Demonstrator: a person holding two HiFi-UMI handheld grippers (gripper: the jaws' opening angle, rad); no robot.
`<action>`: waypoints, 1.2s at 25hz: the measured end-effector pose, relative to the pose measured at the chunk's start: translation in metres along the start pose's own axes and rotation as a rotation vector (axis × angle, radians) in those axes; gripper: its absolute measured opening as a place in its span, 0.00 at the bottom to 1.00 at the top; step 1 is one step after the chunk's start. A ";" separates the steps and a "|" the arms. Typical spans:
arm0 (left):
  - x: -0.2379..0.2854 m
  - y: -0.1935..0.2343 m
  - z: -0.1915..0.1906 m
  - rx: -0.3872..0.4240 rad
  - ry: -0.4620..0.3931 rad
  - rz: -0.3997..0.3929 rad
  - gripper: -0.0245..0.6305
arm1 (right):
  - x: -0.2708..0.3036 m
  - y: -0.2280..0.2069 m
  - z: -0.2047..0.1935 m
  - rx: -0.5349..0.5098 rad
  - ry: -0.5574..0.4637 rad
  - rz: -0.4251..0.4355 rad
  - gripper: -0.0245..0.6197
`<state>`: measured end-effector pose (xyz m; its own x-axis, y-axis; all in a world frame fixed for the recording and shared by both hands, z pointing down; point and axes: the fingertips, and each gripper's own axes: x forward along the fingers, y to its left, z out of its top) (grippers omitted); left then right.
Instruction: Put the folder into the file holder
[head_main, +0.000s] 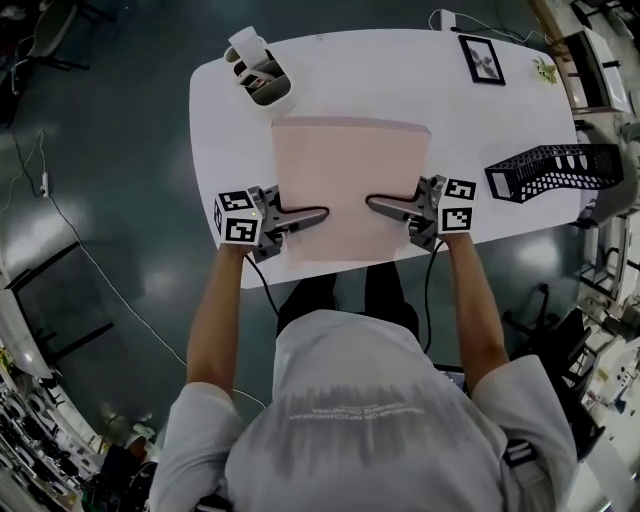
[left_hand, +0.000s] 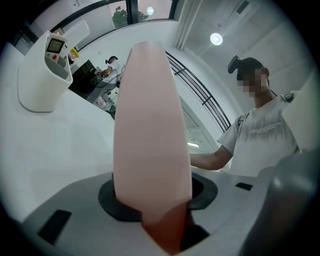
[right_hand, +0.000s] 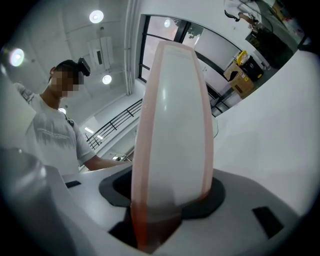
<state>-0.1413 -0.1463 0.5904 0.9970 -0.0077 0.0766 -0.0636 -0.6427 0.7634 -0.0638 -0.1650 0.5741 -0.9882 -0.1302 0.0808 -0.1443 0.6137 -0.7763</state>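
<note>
The head view is bright and evenly lit from above: the white table (head_main: 330, 80) is almost washed out, its shadows faint and soft, while the dark glossy floor (head_main: 100, 200) carries pale, smeared reflections. Straight lines bow toward the edges, and the rim of the picture is soft. Both gripper views are round fisheye pictures with black corners. In the left gripper view a ceiling lamp (left_hand: 216, 38) flares white, and the pink folder (left_hand: 150, 125), close to the lens, is out of focus. In the right gripper view several ceiling lamps (right_hand: 96, 16) glare, and the windows (right_hand: 165, 35) show daylight.
</note>
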 end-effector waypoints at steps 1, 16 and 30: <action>0.000 -0.004 -0.001 0.018 -0.005 0.007 0.34 | -0.001 0.002 0.000 -0.012 0.014 -0.015 0.41; -0.054 -0.055 0.045 0.247 -0.197 0.213 0.31 | -0.089 0.063 0.048 -0.363 -0.192 -0.562 0.34; -0.041 -0.063 0.121 0.446 -0.210 0.551 0.31 | -0.181 0.110 0.093 -0.525 -0.448 -1.078 0.10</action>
<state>-0.1725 -0.1980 0.4615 0.8155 -0.5374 0.2148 -0.5787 -0.7532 0.3128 0.1042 -0.1466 0.4156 -0.2701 -0.9382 0.2162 -0.9619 0.2533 -0.1027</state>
